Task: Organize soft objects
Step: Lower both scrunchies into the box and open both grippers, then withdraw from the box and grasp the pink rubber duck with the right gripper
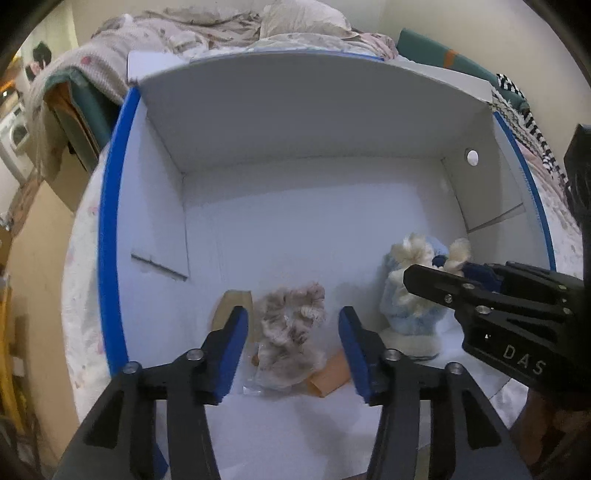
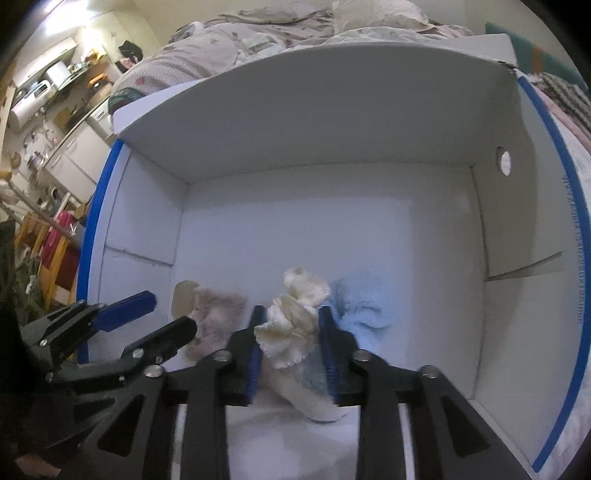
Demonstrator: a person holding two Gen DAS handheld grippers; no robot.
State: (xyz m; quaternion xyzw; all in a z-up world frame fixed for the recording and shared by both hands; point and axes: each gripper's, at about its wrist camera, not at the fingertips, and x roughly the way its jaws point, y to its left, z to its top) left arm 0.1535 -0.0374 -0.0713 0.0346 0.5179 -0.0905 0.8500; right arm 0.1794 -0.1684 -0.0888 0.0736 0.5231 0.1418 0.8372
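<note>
A white box with a blue rim lies open on a bed. On its floor a grey-pink fluffy sock with a tan card tag lies between the blue pads of my left gripper. That gripper is open, with a gap on each side of the sock. My right gripper stands open around a cream frilled sock that rests on the box floor. The frills brush the pads but are not squeezed. A light-blue fluffy sock lies just behind it to the right. In the right wrist view, the left gripper enters from the left.
The box's far wall and side walls enclose both grippers. The right wall has a round hole. Crumpled blankets and a pillow lie on the bed behind the box. Kitchen shelves and appliances stand far left.
</note>
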